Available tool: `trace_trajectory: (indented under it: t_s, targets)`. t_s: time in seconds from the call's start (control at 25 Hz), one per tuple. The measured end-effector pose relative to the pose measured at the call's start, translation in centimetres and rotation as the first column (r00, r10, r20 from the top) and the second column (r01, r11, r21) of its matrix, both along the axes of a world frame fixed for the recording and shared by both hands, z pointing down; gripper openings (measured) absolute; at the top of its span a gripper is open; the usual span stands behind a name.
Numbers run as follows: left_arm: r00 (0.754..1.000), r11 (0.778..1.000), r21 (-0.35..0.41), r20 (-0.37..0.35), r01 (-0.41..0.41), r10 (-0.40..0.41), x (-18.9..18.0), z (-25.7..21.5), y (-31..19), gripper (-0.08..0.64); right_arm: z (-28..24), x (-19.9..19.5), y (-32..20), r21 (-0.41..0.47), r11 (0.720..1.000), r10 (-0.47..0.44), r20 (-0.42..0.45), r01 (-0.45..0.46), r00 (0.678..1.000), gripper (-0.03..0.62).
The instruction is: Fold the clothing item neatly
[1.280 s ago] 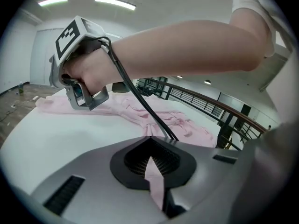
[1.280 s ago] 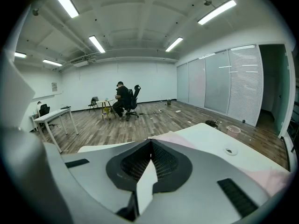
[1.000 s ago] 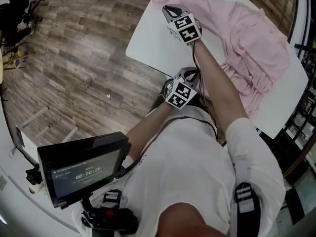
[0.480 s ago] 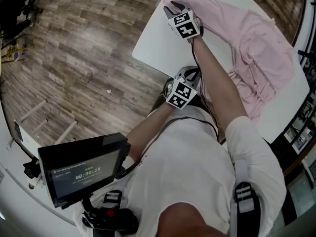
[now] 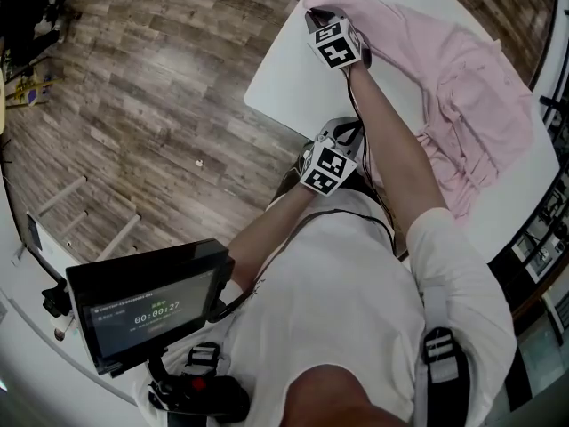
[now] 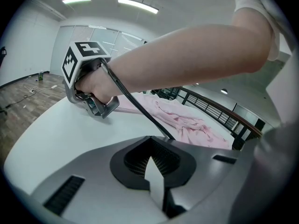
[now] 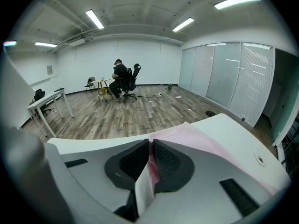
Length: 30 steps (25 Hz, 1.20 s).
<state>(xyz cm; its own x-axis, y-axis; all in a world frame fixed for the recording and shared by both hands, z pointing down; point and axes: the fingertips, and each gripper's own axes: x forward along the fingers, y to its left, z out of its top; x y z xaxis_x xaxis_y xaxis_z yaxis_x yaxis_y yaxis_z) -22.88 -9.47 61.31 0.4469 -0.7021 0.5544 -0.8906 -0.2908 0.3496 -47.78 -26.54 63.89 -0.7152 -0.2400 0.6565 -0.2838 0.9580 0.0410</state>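
Note:
A pink garment point(image 5: 462, 87) lies crumpled across the white table point(image 5: 293, 78). Its near left corner lies flat by the table's edge. My right gripper point(image 5: 315, 14) is at that corner. Its jaws have just been closing, and in the right gripper view point(image 7: 150, 158) they pinch a fold of pink cloth point(image 7: 196, 136). My left gripper point(image 5: 340, 132) hovers at the table's near edge, shut, with nothing between its jaws point(image 6: 152, 168). Ahead of it, the left gripper view shows the right gripper point(image 6: 88, 97), the arm that holds it and the garment point(image 6: 187, 120).
A monitor point(image 5: 147, 305) on a stand sits close to my body at lower left. Wooden floor lies left of the table. A dark railing point(image 6: 219, 111) runs behind the table. Far across the room a person sits at a desk point(image 7: 119, 78).
My right gripper has come down onto the garment's left corner and closed on the cloth. The left gripper has shifted only slightly by the table's edge.

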Motion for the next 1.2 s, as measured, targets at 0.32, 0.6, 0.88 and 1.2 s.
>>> trace_trajectory:
  t_s: [0.32,0.6,0.88,1.2]
  targets:
    - [1.0,1.0,0.027,0.009,-0.013,0.013,0.6,-1.1,-0.5,0.003,-4.5,1.2,-0.9,0.016,0.998,0.053,0.131,-0.056,0.99,0.029]
    - [0.997,0.996,0.046,0.017,-0.08,0.079,2.9,-1.8,-0.7,0.003,-7.2,5.5,-3.0,0.035,0.988,0.138,0.206,-0.148,0.969,0.028]
    - [0.986,0.983,0.081,0.028,-0.166,0.164,7.6,-2.8,-0.8,0.003,-9.2,13.7,-4.8,0.03,0.958,0.269,0.25,-0.285,0.93,0.028]
    - [0.966,0.961,0.099,0.033,-0.259,0.257,12.0,-3.9,-1.5,0.003,-10.2,22.1,-7.2,0.013,0.906,0.404,0.266,-0.422,0.875,0.028]
